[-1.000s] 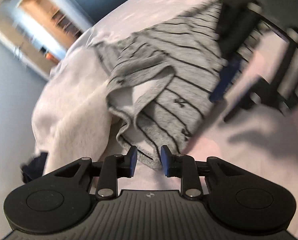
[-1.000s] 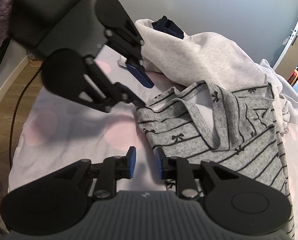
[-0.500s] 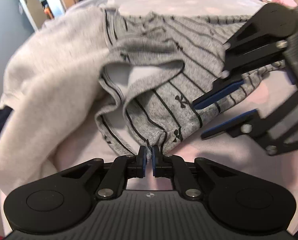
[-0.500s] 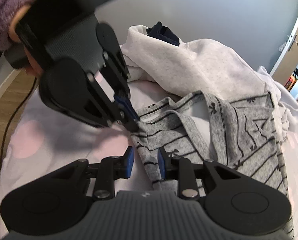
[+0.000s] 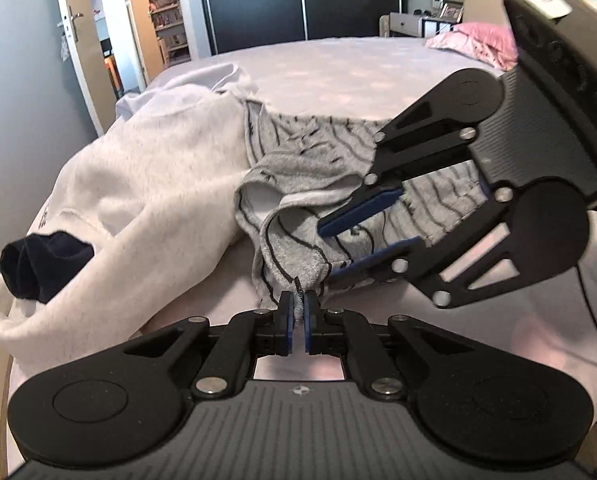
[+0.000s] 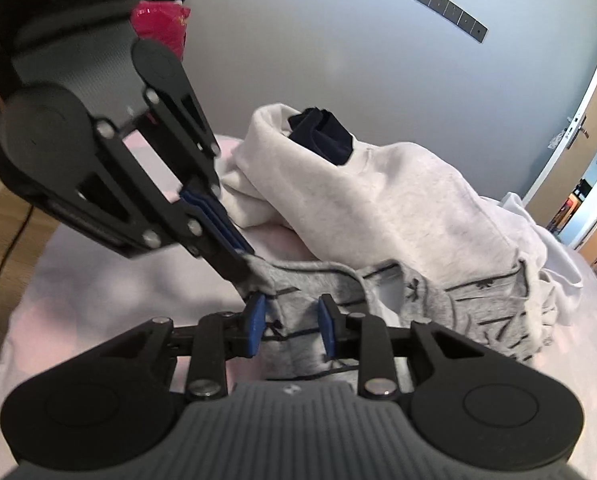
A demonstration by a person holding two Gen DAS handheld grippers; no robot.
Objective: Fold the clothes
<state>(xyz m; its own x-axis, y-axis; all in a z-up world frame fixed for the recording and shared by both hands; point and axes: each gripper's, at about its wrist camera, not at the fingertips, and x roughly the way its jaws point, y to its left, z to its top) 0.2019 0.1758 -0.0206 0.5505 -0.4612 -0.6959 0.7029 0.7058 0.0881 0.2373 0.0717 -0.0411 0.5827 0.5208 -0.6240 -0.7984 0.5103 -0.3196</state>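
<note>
A grey garment with black stripes and small bows (image 5: 298, 168) lies crumpled on the bed, partly under a white sweatshirt (image 5: 146, 184). My left gripper (image 5: 297, 320) is shut on the garment's near hem, which is pulled up into a peak. From the right wrist view, the left gripper (image 6: 247, 261) pinches that same corner. My right gripper (image 6: 290, 322) stands open with the grey garment (image 6: 418, 296) lying between its blue pads (image 6: 254, 320). In the left wrist view, the right gripper (image 5: 325, 251) reaches in from the right, jaws apart over the fabric just beside my left fingers.
The white sweatshirt (image 6: 398, 200) is heaped behind the garment with a dark navy item (image 6: 322, 136) on it. The pale pink bed cover (image 5: 338, 64) stretches back to a pink pillow (image 5: 478, 40). A black cable (image 5: 594, 320) hangs at right. A door (image 5: 78, 40) stands at left.
My left gripper closed on the garment's hem and drew it up. My right gripper came in close beside it, and the grey fabric now sits between its wider-spread pads.
</note>
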